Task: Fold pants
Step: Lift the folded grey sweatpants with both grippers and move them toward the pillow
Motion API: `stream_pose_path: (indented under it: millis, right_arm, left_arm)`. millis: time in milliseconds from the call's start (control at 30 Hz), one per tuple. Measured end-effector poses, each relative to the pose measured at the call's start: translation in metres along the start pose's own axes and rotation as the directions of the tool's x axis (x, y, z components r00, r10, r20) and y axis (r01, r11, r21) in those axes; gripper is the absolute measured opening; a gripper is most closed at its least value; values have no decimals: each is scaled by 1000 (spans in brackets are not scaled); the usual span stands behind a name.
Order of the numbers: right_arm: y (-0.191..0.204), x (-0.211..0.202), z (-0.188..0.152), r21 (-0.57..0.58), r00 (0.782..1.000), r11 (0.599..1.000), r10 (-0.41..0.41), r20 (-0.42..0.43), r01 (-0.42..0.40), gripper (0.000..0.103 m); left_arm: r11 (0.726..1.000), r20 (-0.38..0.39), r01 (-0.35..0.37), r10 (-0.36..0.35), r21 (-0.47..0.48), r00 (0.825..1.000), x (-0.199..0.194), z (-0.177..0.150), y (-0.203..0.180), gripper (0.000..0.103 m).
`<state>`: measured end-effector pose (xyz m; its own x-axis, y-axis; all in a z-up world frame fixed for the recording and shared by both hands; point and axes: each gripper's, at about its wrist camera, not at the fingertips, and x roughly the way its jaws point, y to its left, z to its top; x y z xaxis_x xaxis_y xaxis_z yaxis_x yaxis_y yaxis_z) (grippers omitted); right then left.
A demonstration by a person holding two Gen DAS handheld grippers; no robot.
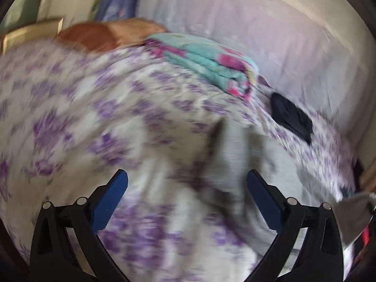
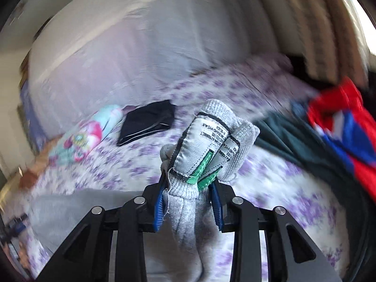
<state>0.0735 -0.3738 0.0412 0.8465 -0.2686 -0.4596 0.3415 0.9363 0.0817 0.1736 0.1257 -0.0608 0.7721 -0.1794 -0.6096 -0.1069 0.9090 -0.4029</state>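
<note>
The grey pants (image 2: 188, 197) hang bunched in my right gripper (image 2: 188, 188), which is shut on their waistband; the printed label with green tabs (image 2: 206, 145) sticks up past the fingers. More grey fabric (image 2: 77, 209) trails off to the lower left. In the left wrist view the grey pants (image 1: 237, 155) lie blurred over the purple-flowered bedspread (image 1: 94, 108), ahead of my left gripper (image 1: 187, 183), which is open and empty with its blue pads wide apart. Both views are motion-blurred.
A folded teal and pink cloth (image 1: 206, 63) and a folded dark garment (image 1: 291, 117) lie at the far side of the bed by the white headboard (image 1: 258, 23). An orange cushion (image 1: 94, 37) lies at the left. A red-blue garment (image 2: 340, 127) and dark green clothing (image 2: 293, 141) pile at right.
</note>
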Motion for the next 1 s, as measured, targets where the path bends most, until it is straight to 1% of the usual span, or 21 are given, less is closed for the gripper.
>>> stream_pose_path:
  millis: [33,67,100,133,200,233,333,367,400,500,567,633,667,733,767,800,833,867,900,967,1000]
  right_arm:
    - [24,1,1,-81,1000,997,-14,7,15,34]
    - [48,3,0,-161,1000,987,-26,12,28,34]
    - [77,8,-5,-252,999,967,-33,14,36,34]
    - [100,13,-11,-319,999,947,-33,8,34,34]
    - [141,27,-27,-428,1000,904,-26,-15,17,34]
    - [156,33,-35,-467,999,884,-25,-26,10,34]
    - [191,46,-58,-562,998,827,-31,-52,-4,34]
    - [199,48,-64,-582,998,813,-40,-58,-1,34]
    - [208,51,-70,-617,996,787,-64,-54,17,34]
    - [218,49,-82,-680,996,732,-88,-30,44,34]
    - [220,46,-85,-690,996,722,-83,-22,45,34]
    - [220,39,-91,-710,997,704,-70,-15,38,34]
    - [221,34,-95,-730,998,683,-59,-5,37,34]
    - [226,29,-107,-777,998,628,-62,14,50,34]
    - [228,30,-112,-803,998,594,-66,10,47,39]
    - [231,28,-117,-831,998,555,-62,-3,32,42]
    - [232,26,-119,-841,999,540,-50,-15,15,42]
    - [232,21,-119,-844,999,536,-25,-39,-19,47]
    - [230,12,-117,-835,996,543,26,-84,-85,52]
    - [228,-2,-115,-818,988,554,87,-130,-157,53]
    - [225,-13,-111,-796,980,573,125,-154,-198,53]
  left_arm:
    - [997,-20,38,-40,-60,999,3,-3,14,98]
    - [989,-26,99,-102,-114,994,3,-3,25,98]
    - [982,-2,135,-137,-129,991,-2,-3,31,98]
    - [981,22,152,-150,-125,988,-5,-4,33,98]
    - [986,9,132,-132,-98,991,-4,-5,28,98]
    - [988,9,128,-127,-89,992,-5,-6,26,98]
    - [985,14,143,-142,-97,990,-6,-6,25,98]
    - [983,18,152,-151,-105,988,-6,-6,26,98]
    - [982,23,158,-156,-107,987,-5,-6,25,98]
    - [981,29,162,-160,-107,987,-2,-4,26,98]
    - [979,34,169,-167,-110,985,-4,-5,27,98]
    - [979,37,172,-169,-112,985,-4,-5,27,98]
    - [979,37,172,-169,-111,985,-4,-5,27,98]
    - [979,35,171,-168,-111,985,-4,-5,27,99]
    - [979,35,170,-167,-111,985,-4,-5,27,98]
    - [979,35,170,-167,-111,985,-4,-5,27,98]
    - [979,35,170,-167,-111,985,-4,-5,27,98]
    - [979,35,171,-168,-111,985,-4,-5,27,98]
    - [979,35,171,-168,-111,985,-4,-5,27,98]
    - [979,35,169,-166,-110,985,-4,-5,27,98]
    - [980,34,168,-165,-110,986,-4,-5,27,98]
